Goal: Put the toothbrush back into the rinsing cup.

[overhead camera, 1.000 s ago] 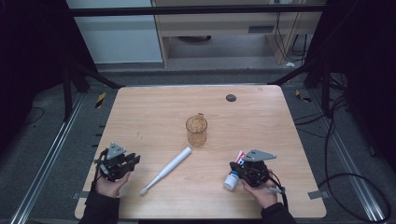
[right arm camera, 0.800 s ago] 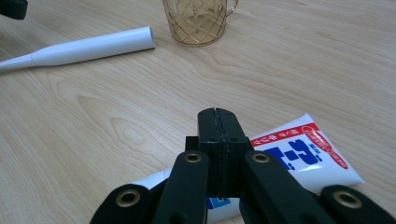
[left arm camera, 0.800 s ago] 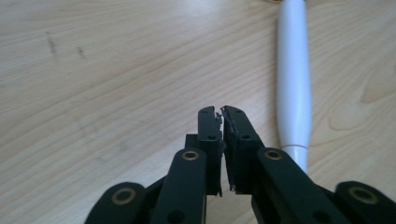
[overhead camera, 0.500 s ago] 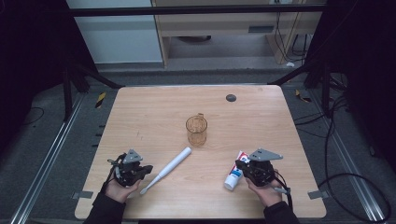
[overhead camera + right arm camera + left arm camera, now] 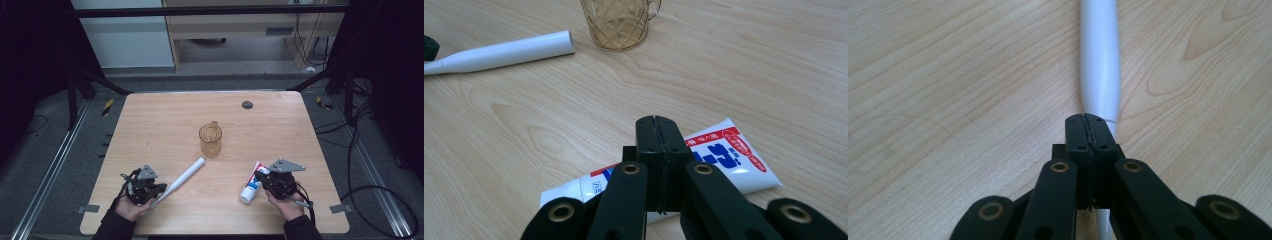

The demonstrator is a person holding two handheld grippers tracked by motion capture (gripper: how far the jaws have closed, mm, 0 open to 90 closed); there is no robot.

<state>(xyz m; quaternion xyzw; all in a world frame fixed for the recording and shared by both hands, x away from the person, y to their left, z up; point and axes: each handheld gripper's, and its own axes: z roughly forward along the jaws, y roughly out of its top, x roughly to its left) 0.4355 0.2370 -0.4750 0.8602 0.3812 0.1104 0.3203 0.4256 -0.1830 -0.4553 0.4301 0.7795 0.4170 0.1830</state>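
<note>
The left hand-held gripper has its jaws drawn fully together, the pads meeting in a thin seam right over the slim end of the white electric toothbrush. The neck runs on beneath the jaws, and I cannot tell whether the pads actually pinch it or have closed just above it. The step in hand looks like taking up the toothbrush, so settle that first. Test the hold with a small lift, and if the brush stays on the surface, reopen, go lower and close again across the neck. In the high view the toothbrush lies flat, its thick handle running from the gripper toward 2 o'clock. A grip at the thin end leaves the heavy handle hanging far out, so I would expect it to droop or swivel; raise it slowly and keep the wrist level. The amber glass cup stands upright beyond the handle's far end, at about 1 o'clock and apart from it. Swing the handle clear of its rim. The right hand-held gripper is likewise closed, empty, poised over the toothpaste tube, which lies flat at 5 o'clock from the cup.
</note>
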